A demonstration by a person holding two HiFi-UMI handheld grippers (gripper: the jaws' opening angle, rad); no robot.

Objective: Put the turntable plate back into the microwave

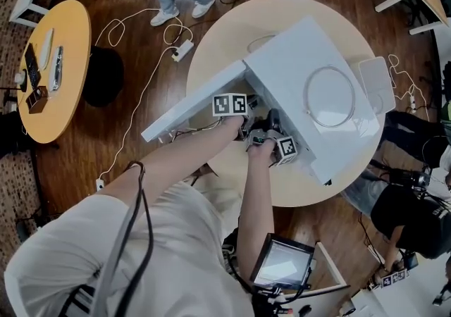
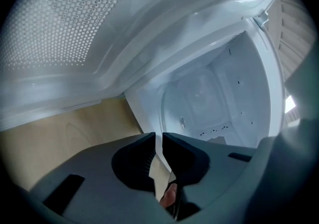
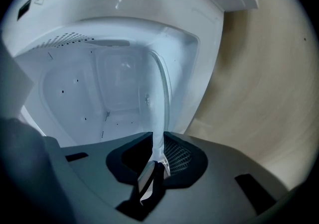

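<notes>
Left gripper (image 2: 160, 143) and right gripper (image 3: 158, 143) are both pinching the glass plate (image 3: 160, 98) with their fingers (image 3: 180, 156), holding it at the open microwave's (image 1: 282, 76) mouth. The microwave's sitting on a round table (image 1: 218, 34), dark wood floor (image 1: 70, 168) around.

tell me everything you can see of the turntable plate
The turntable plate is a round disc of clear, faintly frosted glass with a thicker rounded rim. It sits partly inside the cavity of the open white microwave, and the right gripper view shows it nearly edge-on. The left hand-held gripper pinches its rim on one side, the right hand-held gripper on the other. Whether it touches the cavity floor cannot be told.
</notes>
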